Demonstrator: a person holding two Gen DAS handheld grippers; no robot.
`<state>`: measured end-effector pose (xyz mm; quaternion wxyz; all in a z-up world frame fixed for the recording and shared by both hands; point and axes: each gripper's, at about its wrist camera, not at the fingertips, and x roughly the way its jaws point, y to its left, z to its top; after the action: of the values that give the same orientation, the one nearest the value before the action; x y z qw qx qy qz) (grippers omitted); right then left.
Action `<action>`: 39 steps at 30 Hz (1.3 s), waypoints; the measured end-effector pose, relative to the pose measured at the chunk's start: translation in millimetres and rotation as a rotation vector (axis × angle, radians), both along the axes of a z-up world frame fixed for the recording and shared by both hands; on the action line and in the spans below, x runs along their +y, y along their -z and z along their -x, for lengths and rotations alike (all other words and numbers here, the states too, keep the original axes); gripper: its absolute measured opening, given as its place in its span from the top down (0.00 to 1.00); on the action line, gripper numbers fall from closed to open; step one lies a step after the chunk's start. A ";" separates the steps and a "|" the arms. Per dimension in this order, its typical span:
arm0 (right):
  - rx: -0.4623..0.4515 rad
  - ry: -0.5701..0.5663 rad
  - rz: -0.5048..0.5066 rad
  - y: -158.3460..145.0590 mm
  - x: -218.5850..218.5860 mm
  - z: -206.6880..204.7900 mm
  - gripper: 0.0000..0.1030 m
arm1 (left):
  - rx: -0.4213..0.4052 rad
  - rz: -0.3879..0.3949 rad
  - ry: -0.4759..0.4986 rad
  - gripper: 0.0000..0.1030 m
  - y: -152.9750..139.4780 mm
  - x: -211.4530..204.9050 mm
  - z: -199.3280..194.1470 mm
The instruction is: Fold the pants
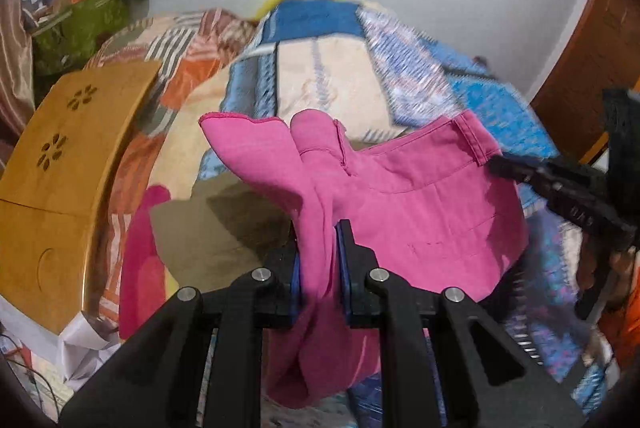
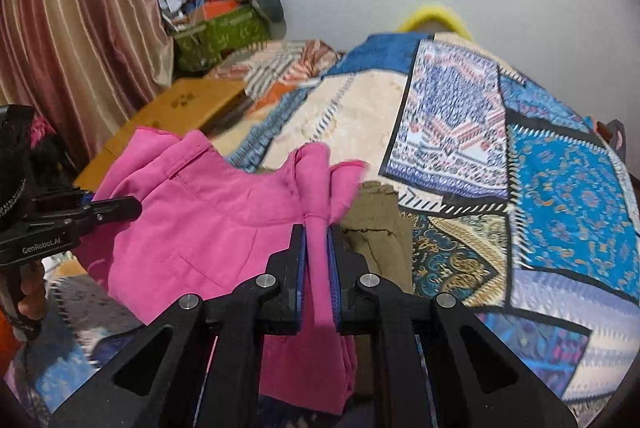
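Note:
Pink pants (image 1: 420,200) hang in the air above a patchwork bedspread, stretched between both grippers. My left gripper (image 1: 320,228) is shut on a bunched pink fold at one side of the waist. In the right wrist view the same pink pants (image 2: 200,212) spread to the left, and my right gripper (image 2: 318,232) is shut on a narrow pink fold at the other side. The right gripper (image 1: 520,172) also shows at the right of the left wrist view, pinching the waistband. The left gripper (image 2: 120,206) shows at the left edge of the right wrist view, a hand under it.
The patchwork bedspread (image 2: 460,132) covers the bed below. An olive-brown garment (image 2: 376,228) lies on it just beyond the right gripper. A yellow wooden lap table (image 1: 60,168) stands at the left. A green box of clutter (image 2: 216,36) sits by the striped curtain (image 2: 80,28).

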<state>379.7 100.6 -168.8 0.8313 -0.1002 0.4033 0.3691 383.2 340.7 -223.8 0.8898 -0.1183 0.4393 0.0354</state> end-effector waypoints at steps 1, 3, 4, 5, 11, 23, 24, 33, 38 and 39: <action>0.002 -0.001 0.010 5.0 2.9 -2.1 0.92 | 0.022 -0.010 -0.005 0.85 11.5 2.6 -3.2; -0.003 -0.002 0.039 15.9 8.8 -4.7 0.92 | 0.043 -0.011 -0.014 0.84 26.6 7.5 -5.0; 0.004 -0.005 0.049 19.9 10.4 -6.5 0.92 | 0.057 0.000 -0.022 0.83 33.2 11.6 -5.2; 0.012 -0.003 0.058 23.6 11.3 -8.1 0.92 | 0.072 0.029 -0.034 0.81 39.3 17.2 -4.4; 0.038 0.021 0.118 34.9 12.4 -11.5 0.89 | 0.090 -0.020 -0.087 0.48 41.4 23.0 1.8; 0.020 0.045 0.040 -30.3 -23.7 40.7 0.88 | -0.026 -0.102 -0.083 0.46 -36.5 -11.4 57.6; 0.003 0.042 0.020 -44.0 -29.0 51.4 0.88 | -0.041 -0.101 -0.081 0.46 -45.5 -15.3 63.6; -0.186 -0.002 -0.172 -164.9 -76.4 163.2 0.87 | -0.286 -0.130 -0.068 0.46 -168.1 -71.2 164.2; -0.285 0.007 -0.252 -208.7 -100.4 227.9 0.66 | -0.424 -0.174 -0.069 0.46 -223.1 -104.4 231.5; -0.316 0.011 -0.268 -216.1 -106.1 243.5 0.58 | -0.449 -0.178 -0.068 0.46 -231.7 -110.6 244.6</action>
<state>136.2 -5.5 47.3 0.8921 -0.0433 0.2158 0.3946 138.6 230.1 7.9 0.9704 -0.0589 0.2212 0.0767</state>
